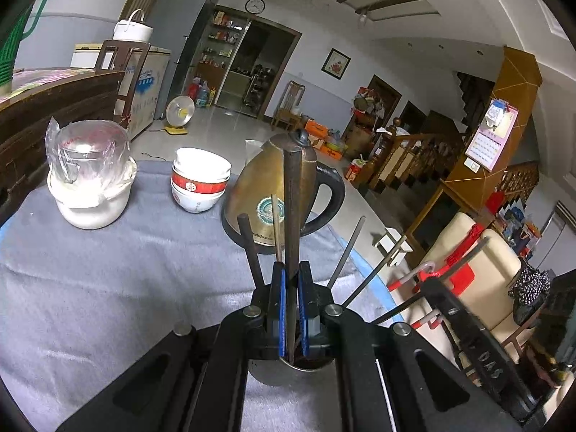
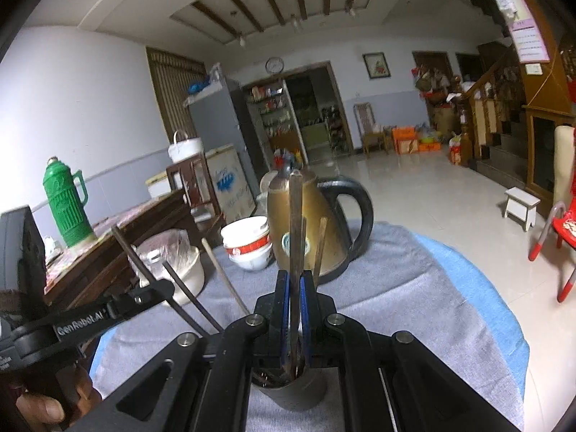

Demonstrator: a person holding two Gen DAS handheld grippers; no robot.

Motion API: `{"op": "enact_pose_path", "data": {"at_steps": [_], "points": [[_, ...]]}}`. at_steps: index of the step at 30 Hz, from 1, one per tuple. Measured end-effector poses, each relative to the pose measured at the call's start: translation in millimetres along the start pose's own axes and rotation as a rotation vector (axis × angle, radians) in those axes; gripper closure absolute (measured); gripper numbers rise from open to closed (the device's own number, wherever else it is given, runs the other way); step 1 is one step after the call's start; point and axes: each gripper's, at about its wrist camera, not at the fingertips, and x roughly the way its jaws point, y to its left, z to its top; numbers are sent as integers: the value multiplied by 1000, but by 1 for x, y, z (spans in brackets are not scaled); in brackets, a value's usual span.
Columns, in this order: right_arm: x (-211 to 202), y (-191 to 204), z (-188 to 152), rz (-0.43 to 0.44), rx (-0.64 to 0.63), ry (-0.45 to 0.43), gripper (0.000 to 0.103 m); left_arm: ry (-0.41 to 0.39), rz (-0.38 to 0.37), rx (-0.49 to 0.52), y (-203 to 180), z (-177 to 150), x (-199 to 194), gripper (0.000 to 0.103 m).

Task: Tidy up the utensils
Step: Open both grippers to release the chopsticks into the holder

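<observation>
A metal cup [image 1: 288,372] stands on the grey cloth under both grippers; it also shows in the right wrist view [image 2: 293,392]. Several dark chopsticks [image 1: 250,248] stand in it and fan out. My left gripper [image 1: 291,277] is shut on one upright dark chopstick [image 1: 292,208] whose lower end is in the cup. My right gripper [image 2: 295,284] is shut on another upright dark chopstick [image 2: 296,223], its lower end also in the cup. More chopsticks [image 2: 180,284] lean left. The left gripper's body [image 2: 82,318] shows at the left of the right wrist view.
A brass kettle [image 1: 266,194] with a black handle stands just beyond the cup. Stacked red-and-white bowls [image 1: 199,180] and a white pot with a plastic-wrapped lid [image 1: 90,176] sit further left. A dark wooden table with a green thermos [image 2: 66,205] stands behind.
</observation>
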Motion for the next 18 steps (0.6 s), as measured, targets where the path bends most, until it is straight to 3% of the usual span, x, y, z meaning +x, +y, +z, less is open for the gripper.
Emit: {"op": "enact_pose_path", "data": {"at_steps": [18], "points": [[20, -1, -14, 10, -2, 92, 97, 36, 2, 19, -2, -8, 11, 96]]}}
